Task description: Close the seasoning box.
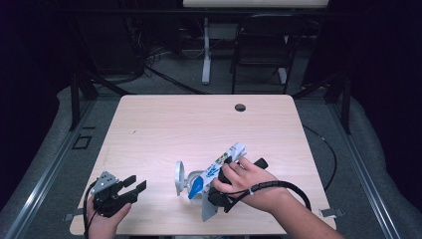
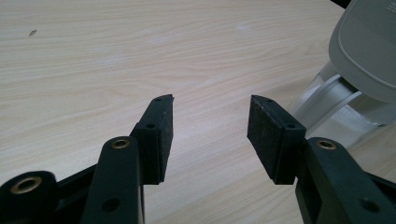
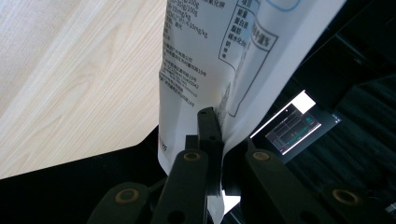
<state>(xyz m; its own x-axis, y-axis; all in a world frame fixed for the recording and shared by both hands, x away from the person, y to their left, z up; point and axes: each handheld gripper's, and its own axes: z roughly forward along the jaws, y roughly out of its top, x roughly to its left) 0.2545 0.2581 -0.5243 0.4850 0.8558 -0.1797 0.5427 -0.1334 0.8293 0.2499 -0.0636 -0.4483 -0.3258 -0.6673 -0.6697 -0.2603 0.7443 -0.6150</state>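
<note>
The right gripper is clamping a white printed plastic pouch with a blue tip, and the person's right hand is tilting it down toward a clear glass jar with a grey hinged lid. That jar is sitting near the front of the pale wooden table, slightly left of the right hand, with its lid swung open to the left. The pouch's blue end is hanging just at the jar's mouth, so the pouring looks to be starting or under way; whether anything is flowing out I cannot tell. What seems left is emptying the pouch, setting it aside and closing the lid.

The left gripper is resting at the near left corner of the table, well apart from the jar, with its jaws standing wide and nothing between them.

The high view is giving the whole layout: pouch, jar and both hands together. The left gripper view is showing the spread pads over bare wood and the jar's grey lid close up at its right. The right gripper view is showing the grip itself, the jaws pinching the pouch's lower edge with small printed text above, and a lit screen on the dark floor beyond the table.
</note>
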